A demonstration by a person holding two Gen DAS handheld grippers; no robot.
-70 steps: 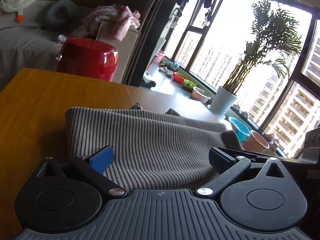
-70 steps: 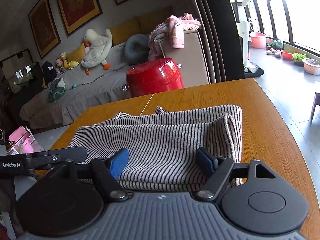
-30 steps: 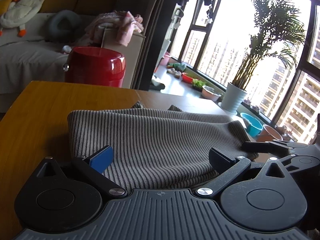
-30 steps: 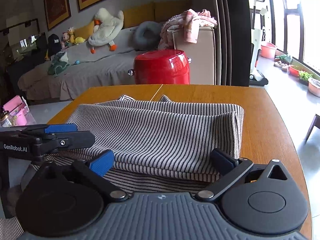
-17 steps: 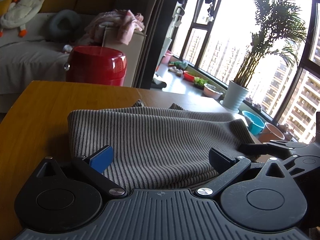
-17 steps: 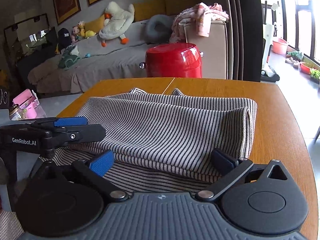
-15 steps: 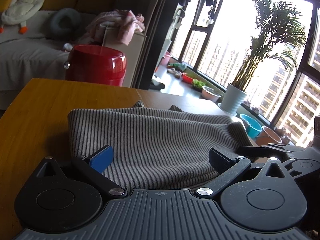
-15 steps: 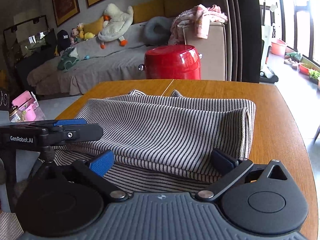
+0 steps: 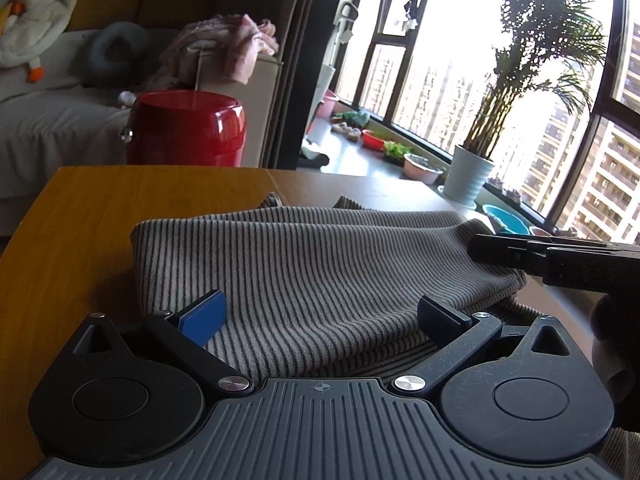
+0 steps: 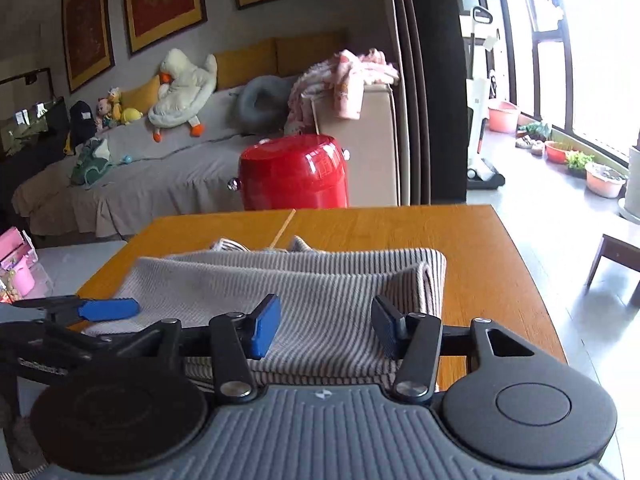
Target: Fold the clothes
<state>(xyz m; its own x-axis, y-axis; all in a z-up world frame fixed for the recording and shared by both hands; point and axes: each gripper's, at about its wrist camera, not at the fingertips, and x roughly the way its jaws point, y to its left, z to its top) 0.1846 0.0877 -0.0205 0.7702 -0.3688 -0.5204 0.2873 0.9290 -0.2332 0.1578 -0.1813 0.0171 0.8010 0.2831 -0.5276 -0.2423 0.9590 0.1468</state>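
Lying folded on the wooden table (image 9: 88,216), the striped garment (image 9: 312,264) runs its long axis across both wrist views, left to right, with its stripes following that same direction. In the left wrist view its rounded left end sits near the table's left part and its right end narrows toward the window side, where loose layers spill out underneath. The left gripper (image 9: 320,316) hovers just over the near edge of the cloth with its fingers spread wide, the blue-padded one (image 9: 203,316) on the left and the dark one on the right, and nothing caught between them. At the right edge of that view the other tool reaches in over the cloth's end. In the right wrist view the garment's folded end stands up as a thick roll on the right, close to the table's bare right part. The right gripper (image 10: 326,326) is partly open, fingers either side of the near fold without pinching it. A red pot (image 10: 294,172) stands beyond the table.
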